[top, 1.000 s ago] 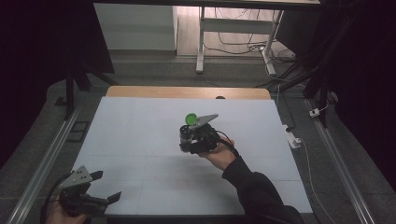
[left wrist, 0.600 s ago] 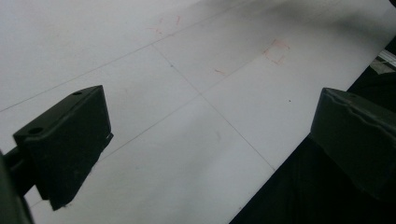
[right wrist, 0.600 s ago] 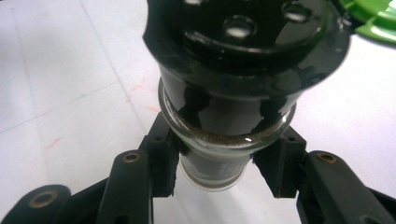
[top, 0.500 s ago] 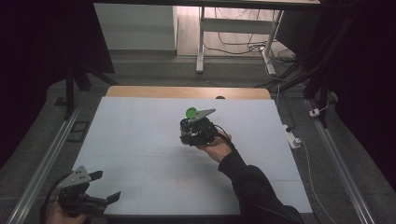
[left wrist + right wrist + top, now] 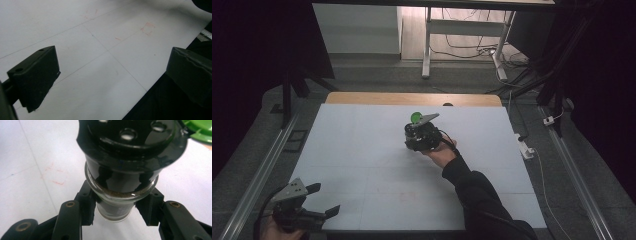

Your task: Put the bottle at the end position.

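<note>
Mid-table: right tongs [image 5: 115, 213] clamped on glass jar [image 5: 120, 187], green lid [image 5: 200, 130] beyond | left tongs [image 5: 110, 75] wide open, empty.

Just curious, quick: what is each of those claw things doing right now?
Left gripper: open, holding nothing, near the table's edge.
Right gripper: shut on a glass spice jar with a black shaker top.

A black-topped glass jar [image 5: 120, 170] with a green lid [image 5: 200, 130] over a white table [image 5: 362, 150].
</note>
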### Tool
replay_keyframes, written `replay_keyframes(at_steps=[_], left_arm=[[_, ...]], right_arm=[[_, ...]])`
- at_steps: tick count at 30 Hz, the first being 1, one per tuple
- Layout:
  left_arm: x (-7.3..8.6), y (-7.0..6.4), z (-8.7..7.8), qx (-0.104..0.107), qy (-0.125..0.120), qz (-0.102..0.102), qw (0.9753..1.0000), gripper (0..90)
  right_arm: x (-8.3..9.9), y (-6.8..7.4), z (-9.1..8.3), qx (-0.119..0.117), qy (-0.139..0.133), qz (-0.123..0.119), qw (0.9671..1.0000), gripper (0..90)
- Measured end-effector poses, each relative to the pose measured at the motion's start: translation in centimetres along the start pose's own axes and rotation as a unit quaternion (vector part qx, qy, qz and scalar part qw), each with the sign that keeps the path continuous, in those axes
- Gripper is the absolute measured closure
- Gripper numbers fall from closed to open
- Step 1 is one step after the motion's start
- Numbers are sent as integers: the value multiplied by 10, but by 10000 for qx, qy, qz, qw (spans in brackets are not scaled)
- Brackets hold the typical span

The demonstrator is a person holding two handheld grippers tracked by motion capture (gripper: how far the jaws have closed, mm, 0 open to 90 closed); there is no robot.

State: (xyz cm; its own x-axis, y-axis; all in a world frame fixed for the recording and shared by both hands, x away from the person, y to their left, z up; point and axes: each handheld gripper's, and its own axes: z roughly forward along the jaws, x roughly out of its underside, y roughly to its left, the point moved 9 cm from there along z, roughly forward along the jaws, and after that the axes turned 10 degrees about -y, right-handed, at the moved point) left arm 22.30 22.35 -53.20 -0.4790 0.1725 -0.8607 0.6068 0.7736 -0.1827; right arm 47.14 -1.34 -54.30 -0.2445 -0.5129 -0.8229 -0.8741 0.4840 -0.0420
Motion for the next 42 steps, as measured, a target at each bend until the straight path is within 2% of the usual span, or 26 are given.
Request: replay_keyframes(at_steps=[2,12,20,28,37,40,41,42], left_arm=[[0,0,0,4,-8,-3,10000,0],[0,0,0,25,8,0,10000,0],[0,0,0,53,-11,-27,10000,0],[0,0,-1,70,-19,-34,10000,0],[0,0,-1,89,-26,-56,9999,0],[0,0,-1,94,-29,-64,9999,0],[0,0,-1,95,-29,-65,9999,0],[0,0,-1,95,-27,-64,9999,0]], right_arm=[[2,-3,3,22,17,-59,10000,530],[12,-10,13,50,48,73,9999,529],[14,-8,18,-15,47,91,9999,529],[20,-6,20,-34,146,-59,9999,529],[24,-7,20,-57,35,-49,10000,524],[24,-7,20,-50,50,23,10000,509],[24,-7,21,-22,51,26,10000,443],[24,-7,21,17,59,23,10000,419]])
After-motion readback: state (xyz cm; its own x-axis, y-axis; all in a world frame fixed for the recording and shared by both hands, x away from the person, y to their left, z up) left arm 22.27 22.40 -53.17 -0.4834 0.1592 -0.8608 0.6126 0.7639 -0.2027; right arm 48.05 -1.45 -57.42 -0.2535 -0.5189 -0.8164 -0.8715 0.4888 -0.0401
